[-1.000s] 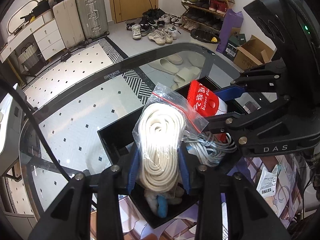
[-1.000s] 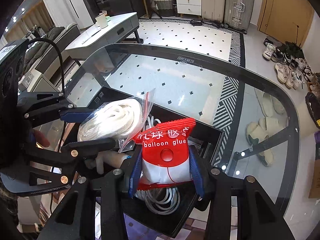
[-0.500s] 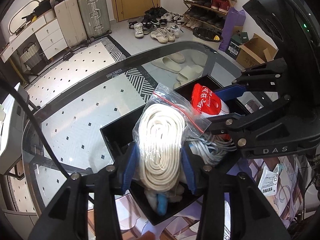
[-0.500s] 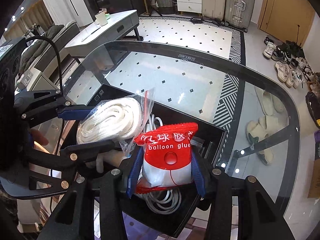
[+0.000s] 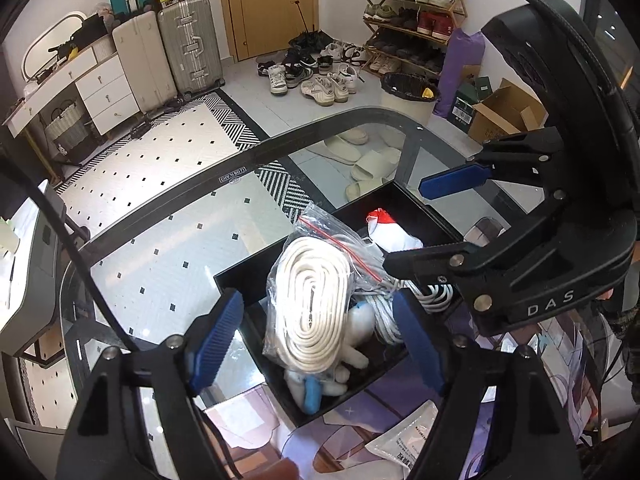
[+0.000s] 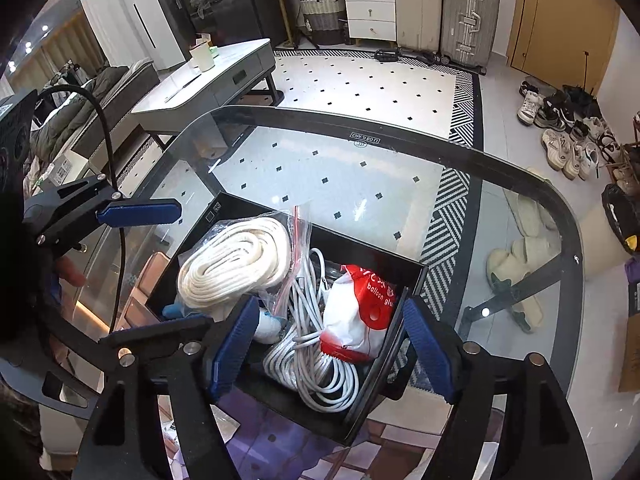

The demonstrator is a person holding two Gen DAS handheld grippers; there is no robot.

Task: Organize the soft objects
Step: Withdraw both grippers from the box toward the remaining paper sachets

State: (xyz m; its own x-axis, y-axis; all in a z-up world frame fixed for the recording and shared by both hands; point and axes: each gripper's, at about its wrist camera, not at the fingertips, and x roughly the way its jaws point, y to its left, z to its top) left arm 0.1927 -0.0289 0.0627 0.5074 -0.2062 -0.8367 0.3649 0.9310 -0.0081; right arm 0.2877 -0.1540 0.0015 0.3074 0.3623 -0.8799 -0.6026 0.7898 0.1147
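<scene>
Left wrist view: the rope bag point(image 5: 316, 304), a clear zip bag of coiled white rope, now lies loose in the black box point(image 5: 236, 284), propped on a small white plush point(image 5: 352, 344) and beside a tangle of white cable point(image 5: 432, 292). A second ago the left gripper point(image 5: 320, 344) was pinching that bag; its fingers point(image 5: 216, 344) have just been opening and now stand spread, one on each side of the bag without touching it. The right wrist view tells the same story for the glue pack point(image 6: 360, 312), a red-and-white packet marked "balloon glue": the right gripper point(image 6: 332, 352) had it clamped, its fingers point(image 6: 232, 352) have just been opening, and the pack now rests tilted on the cable point(image 6: 316, 368) in the box's right part. Both grippers also look a little higher above the box than before.

Judging by this, both soft things have been dropped off together, and this step of the sorting looks finished; what comes next is likely pulling clear and fetching anything left out.

The box sits near the front edge of a glass tabletop point(image 6: 360, 168), partly on a printed purple mat point(image 5: 400, 408). Through the glass shows a white floor point(image 6: 360, 88) with black diamonds, slippers point(image 5: 372, 164), and beyond them suitcases point(image 5: 188, 44), a drawer unit, scattered shoes, a shoe rack and a wooden door.
</scene>
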